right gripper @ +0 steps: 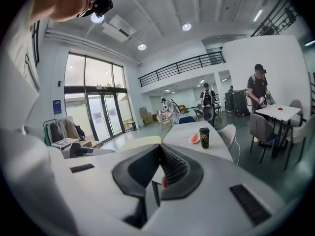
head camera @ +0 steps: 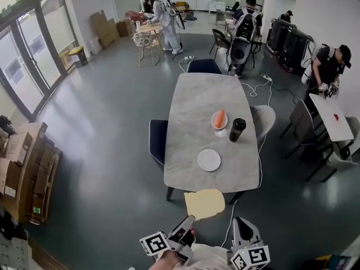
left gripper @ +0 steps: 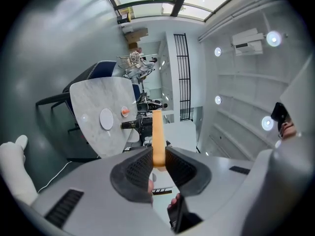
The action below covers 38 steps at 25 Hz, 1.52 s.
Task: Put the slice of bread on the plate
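My left gripper (left gripper: 158,154) pinches the bread (head camera: 205,203) by its edge, near the table (head camera: 194,106) end, apart from the plate (head camera: 208,160). My right gripper (right gripper: 160,149) is closed and empty.

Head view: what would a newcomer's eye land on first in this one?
The pale slice of bread, gripped by its edge in the left gripper, hangs just short of the marble table at its near end. On the table waits an empty white plate, with a dark cup and a plate of orange food beyond it.
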{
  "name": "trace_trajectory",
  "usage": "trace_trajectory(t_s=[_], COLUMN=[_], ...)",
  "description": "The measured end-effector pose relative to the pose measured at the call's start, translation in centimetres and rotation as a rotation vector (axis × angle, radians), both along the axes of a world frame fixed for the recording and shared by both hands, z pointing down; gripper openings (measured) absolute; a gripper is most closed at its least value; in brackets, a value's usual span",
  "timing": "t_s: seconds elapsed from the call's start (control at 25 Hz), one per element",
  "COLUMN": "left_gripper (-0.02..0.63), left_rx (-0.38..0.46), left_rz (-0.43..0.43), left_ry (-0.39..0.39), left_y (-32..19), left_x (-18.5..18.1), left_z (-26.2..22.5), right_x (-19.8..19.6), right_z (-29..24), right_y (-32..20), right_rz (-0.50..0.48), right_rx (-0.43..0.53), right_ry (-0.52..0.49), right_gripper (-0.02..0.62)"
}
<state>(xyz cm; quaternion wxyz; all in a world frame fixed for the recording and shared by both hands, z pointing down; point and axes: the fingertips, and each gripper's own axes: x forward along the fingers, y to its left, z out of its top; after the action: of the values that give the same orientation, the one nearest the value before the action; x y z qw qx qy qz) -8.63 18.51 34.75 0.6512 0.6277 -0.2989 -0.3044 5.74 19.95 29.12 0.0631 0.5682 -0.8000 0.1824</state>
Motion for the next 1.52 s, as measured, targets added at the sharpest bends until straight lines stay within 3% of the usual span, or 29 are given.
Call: trace_trajectory(t_s=[0.52,0.8,0.92,1.08,1.28,1.52], left_gripper=[0.089,0.089,0.089,0.089,0.089,0.089], left_rx=[-0.046,-0.003,0.015,0.047,0.0,0.049], left_rz=[0.071,0.072,0.062,0.052,0.016,0.051], left_ry=[-0.044,-0.118,-0.104,-0.151,-0.174,-0.327], left_y=[-8.2,-13.7,-16.8,-21.0,-23.1,-25.9], left_x=[-2.5,0.1,1.5,4.9,5.6,6.9], left_z=[2.4,2.6,1.9,1.9,2.0,3.3], right_x=[-1.3,0.5,1.5,5.2,6.3,7.7], right_z=[1.8,1.5,0.2,-0.2,-0.2,1.9], right_y=[-7.6,-14.2,-17.8,-22.7,-26.5,-31.0], right_rz=[0.091,0.033,0.003,-0.029,-0.084,-0.134], right_rx=[-0.058,-0.032,0.012,0.033,0.004,-0.033], right_ry=[0.02,-0.001,-0.01,-0.024,-0.04,-0.092], right_gripper=[0.006,0.006,0.006,0.006,0.006,0.006])
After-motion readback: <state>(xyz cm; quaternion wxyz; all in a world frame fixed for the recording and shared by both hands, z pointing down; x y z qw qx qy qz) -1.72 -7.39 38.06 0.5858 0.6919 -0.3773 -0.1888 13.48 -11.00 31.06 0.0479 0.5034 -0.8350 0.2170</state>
